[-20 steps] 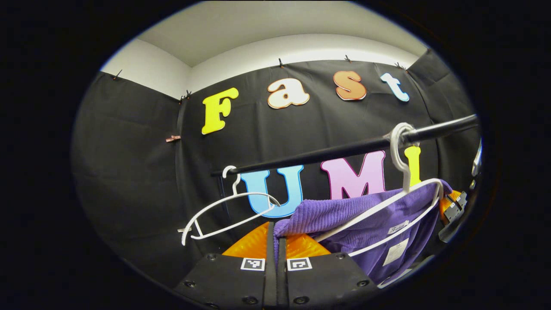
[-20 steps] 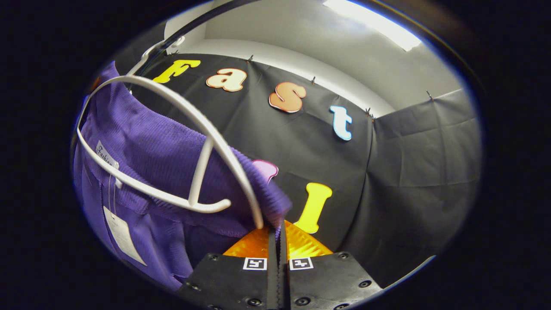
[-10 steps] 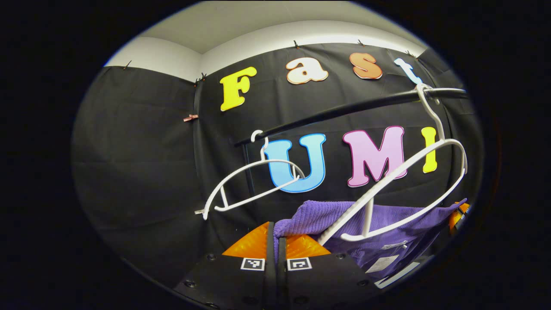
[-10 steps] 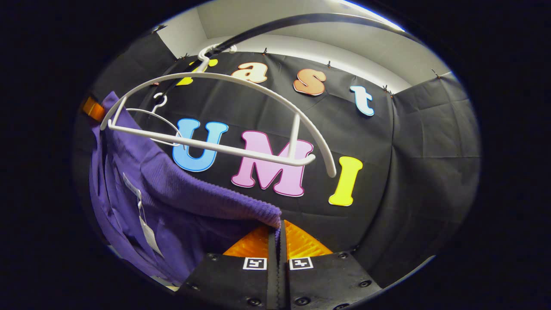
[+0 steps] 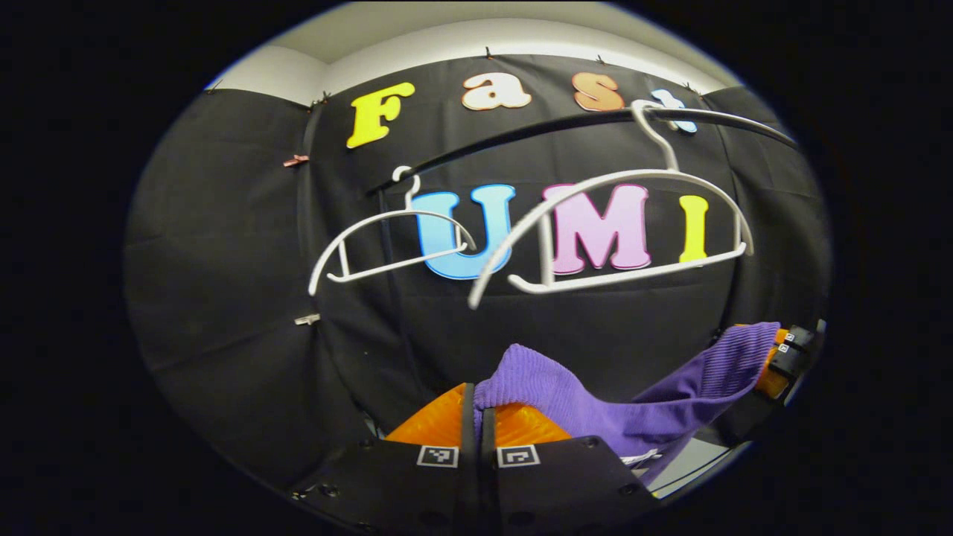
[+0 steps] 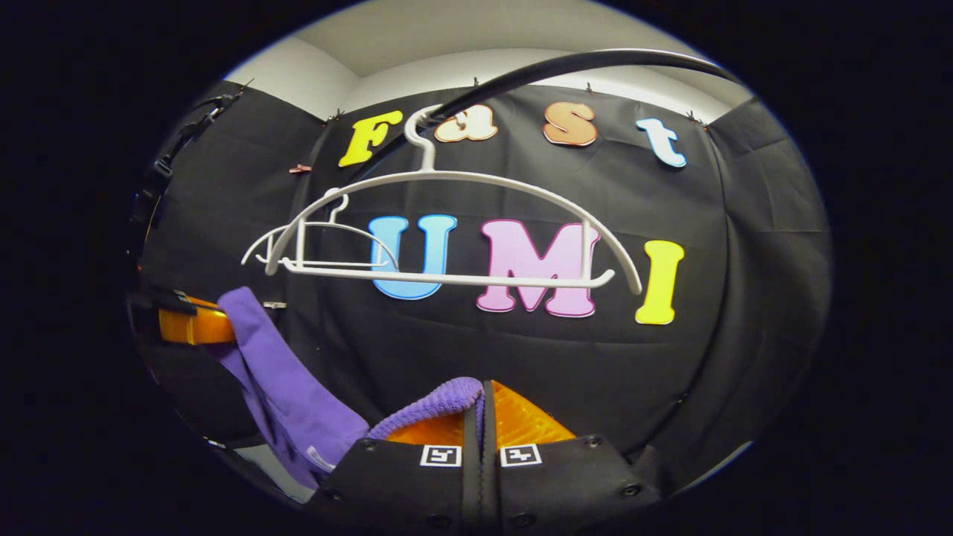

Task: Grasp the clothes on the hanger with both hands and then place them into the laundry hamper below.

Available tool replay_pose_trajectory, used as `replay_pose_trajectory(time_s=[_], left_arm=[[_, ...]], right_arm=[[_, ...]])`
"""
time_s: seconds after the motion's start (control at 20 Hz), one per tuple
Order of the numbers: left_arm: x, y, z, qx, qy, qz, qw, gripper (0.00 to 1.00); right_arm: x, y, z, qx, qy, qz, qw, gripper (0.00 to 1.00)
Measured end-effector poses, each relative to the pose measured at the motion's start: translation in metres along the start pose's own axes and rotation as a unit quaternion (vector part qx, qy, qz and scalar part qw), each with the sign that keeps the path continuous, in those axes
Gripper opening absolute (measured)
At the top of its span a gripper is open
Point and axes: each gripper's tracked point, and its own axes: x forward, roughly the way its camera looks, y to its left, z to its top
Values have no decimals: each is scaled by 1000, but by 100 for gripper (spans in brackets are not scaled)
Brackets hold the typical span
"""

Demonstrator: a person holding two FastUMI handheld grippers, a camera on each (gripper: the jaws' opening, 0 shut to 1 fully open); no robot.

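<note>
garment [image 5: 595, 417] now off hanger [image 5: 618, 223]

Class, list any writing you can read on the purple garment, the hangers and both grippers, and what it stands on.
None readable.
purple garment: small white tag, too small to read.
left gripper, right gripper: square black-and-white markers, patterns, no words.
near hanger, far hanger: blank.

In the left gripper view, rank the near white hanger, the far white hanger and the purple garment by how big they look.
1. Near white hanger, widest, though nearness inflates it.
2. Purple garment, only partly visible, so its rank is unsure.
3. Far white hanger, smallest; it hangs farther along the rod.
</note>
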Motion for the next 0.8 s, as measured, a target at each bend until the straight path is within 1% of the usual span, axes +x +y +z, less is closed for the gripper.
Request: replay_pose_trajectory(time_s=[0.15, 0.3, 0.4, 0.55, 0.7, 0.8], left_arm=[[-11, -28, -3, -23, 6, -39, 999, 5], [-19, -51, 3, -47, 5, -67, 997, 5], [-23, -66, -4, -56, 9, -84, 995, 5], [-17, -85, -35, -69, 37, -99, 992, 4], [-6, -101, -80, -61, 72, -101, 990, 5], [3, -110, -107, -52, 90, -104, 989, 5]], right_arm=[[-15, 17, 9, 5, 2, 22, 1000, 4], [-23, 25, 20, 17, 2, 31, 999, 4], [-29, 27, 13, 26, 12, 35, 999, 4], [-28, 24, -26, 31, 50, 36, 998, 4], [-24, 20, -74, 21, 95, 40, 994, 5], [-22, 20, -106, 36, 131, 47, 990, 4]])
